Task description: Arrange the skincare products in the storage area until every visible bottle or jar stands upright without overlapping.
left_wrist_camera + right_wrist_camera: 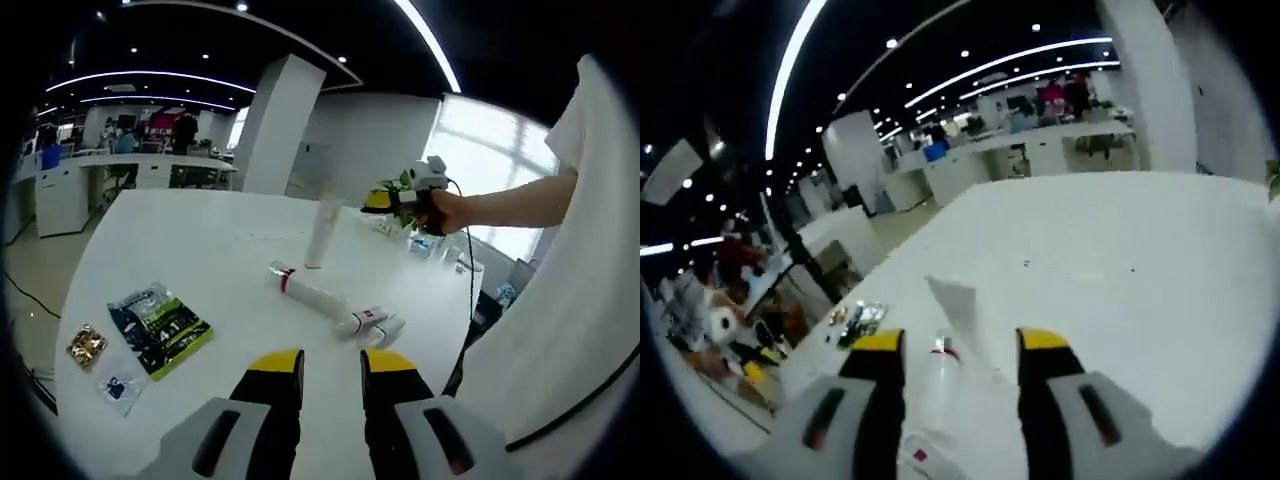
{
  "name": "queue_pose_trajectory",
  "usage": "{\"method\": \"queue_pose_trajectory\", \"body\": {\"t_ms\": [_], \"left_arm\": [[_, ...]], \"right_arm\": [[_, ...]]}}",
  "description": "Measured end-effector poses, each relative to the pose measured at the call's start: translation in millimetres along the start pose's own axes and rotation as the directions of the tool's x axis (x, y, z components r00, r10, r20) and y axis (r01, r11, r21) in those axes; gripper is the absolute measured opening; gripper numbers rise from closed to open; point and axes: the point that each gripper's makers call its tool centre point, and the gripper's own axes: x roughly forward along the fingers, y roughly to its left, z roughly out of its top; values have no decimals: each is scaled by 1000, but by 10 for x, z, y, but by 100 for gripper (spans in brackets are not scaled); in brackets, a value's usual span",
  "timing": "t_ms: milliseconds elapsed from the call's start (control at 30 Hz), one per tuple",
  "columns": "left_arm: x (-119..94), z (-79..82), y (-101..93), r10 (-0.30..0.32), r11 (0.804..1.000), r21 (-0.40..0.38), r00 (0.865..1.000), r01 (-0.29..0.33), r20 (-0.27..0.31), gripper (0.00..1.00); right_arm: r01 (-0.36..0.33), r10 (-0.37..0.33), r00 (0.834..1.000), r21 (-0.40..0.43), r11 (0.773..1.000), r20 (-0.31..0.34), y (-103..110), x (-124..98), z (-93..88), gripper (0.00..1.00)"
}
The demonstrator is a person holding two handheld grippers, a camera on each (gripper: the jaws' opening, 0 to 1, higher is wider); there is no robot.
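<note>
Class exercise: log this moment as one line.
left hand-held gripper: open, empty | right hand-held gripper: open, above bottle | tube: upright | bottles lying

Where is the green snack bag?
In the left gripper view the green bag lies flat on the white table, left of the fallen tube, between a gold packet and a small clear packet.

Both views high over white table [200, 240], facing opposite ways.

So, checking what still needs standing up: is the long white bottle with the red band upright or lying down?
Lying down. The long white bottle rests on its side on the white table.
</note>
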Motion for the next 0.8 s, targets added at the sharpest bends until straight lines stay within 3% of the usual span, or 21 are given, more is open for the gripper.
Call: {"method": "queue_pose_trajectory", "body": {"t_ms": [67, 133, 167, 233, 267, 333, 367, 533, 633, 800], "left_arm": [[13, -1, 3, -6, 1000, 1, 1000, 6, -3, 23], [20, 2, 4, -11, 1000, -3, 1000, 11, -3, 23], [31, -3, 11, -14, 1000, -7, 1000, 14, -2, 23], [47, -23, 10, -24, 1000, -19, 1000, 23, -6, 23], [55, -37, -5, -33, 999, -23, 999, 33, -12, 23], [52, -48, -13, -36, 999, -20, 999, 35, -21, 23], [43, -53, -14, -37, 999, -14, 999, 37, -25, 23], [-76, -43, 24, -17, 999, -49, 1000, 16, -12, 23], [-151, -18, 38, -6, 996, -85, 1000, 7, 15, 24], [-309, -44, 128, 41, 991, -129, 998, -36, 37, 24]], "right_arm": [[54, -51, 996, 41, 998, -70, -56, 0, -344, 46], [57, -52, 995, 60, 997, -86, -35, 43, -458, 46], [75, -65, 991, 82, 994, -117, -22, 105, -598, 46], [73, -65, 989, 50, 996, -136, 26, 227, -729, 46], [84, -70, 972, 55, 995, -225, 71, 344, -941, 46], [89, -75, 964, 44, 995, -254, 133, 446, -1023, 44], [79, -75, 951, 1, 997, -301, 164, 590, -1116, 44], [77, -109, 919, -100, 992, -378, 301, 1005, -1246, 44], [88, -122, 914, -105, 991, -386, 340, 1200, -1239, 40], [147, -262, 839, -265, 953, -477, 205, 1395, -1347, 32]]}}
